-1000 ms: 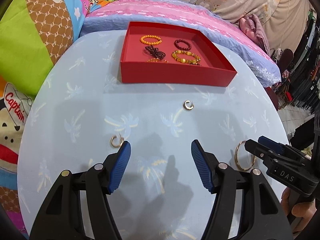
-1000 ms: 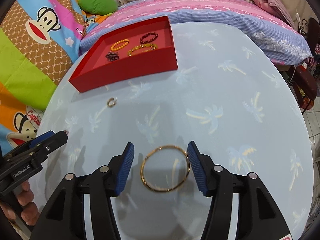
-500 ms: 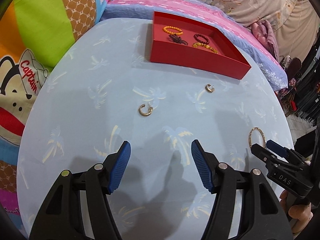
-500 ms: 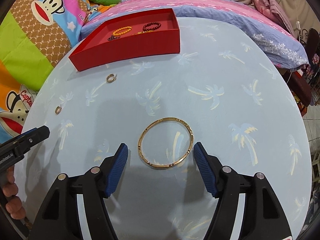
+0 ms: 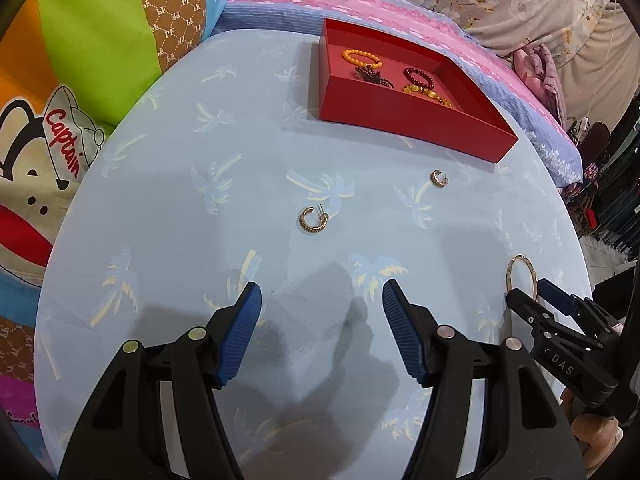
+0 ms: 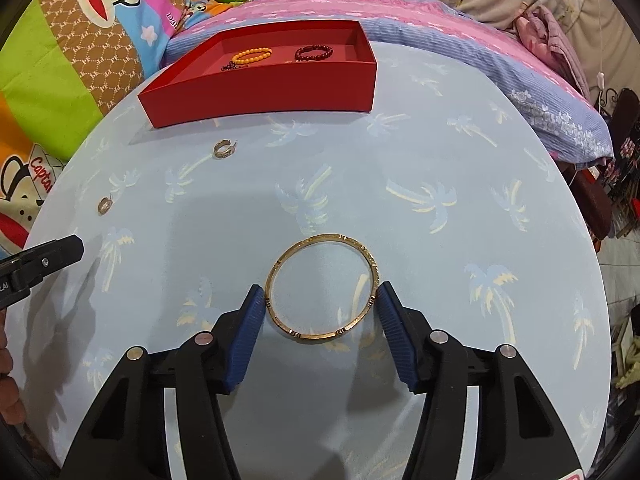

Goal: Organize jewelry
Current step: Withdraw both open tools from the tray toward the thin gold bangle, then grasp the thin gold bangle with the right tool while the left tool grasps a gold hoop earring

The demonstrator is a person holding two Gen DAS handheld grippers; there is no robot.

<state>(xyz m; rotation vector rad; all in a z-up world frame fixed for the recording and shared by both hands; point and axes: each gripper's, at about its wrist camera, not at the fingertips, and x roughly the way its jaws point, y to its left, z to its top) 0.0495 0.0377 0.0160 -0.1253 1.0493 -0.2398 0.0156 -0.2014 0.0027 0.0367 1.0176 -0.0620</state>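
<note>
A round table covered in a pale blue cloth printed with palm trees is seen in both views. In the right wrist view, a gold bangle lies flat on the cloth just below the centre of the frame. The right gripper is set around it with its blue pads spread wide; the left pad and the right pad each sit right at the bangle's rim, though actual contact cannot be made out. The bangle is not lifted.

A red tray is placed in the upper middle of that view, holding an orange bead bracelet, a dark red bead bracelet and a dark tangled piece only partly seen over the tray wall. Two small hoop earrings are found on the cloth at the left: one just below the tray, the other lower and nearer the left edge.

In the left wrist view, the left gripper is held above bare cloth at the bottom of the frame, its fingers wide apart and holding nothing. One earring lies near the centre, ahead of it; the other is further right, close to the tray. A yellow amber bracelet is also visible in the tray there. The bangle appears at the right edge.
</note>
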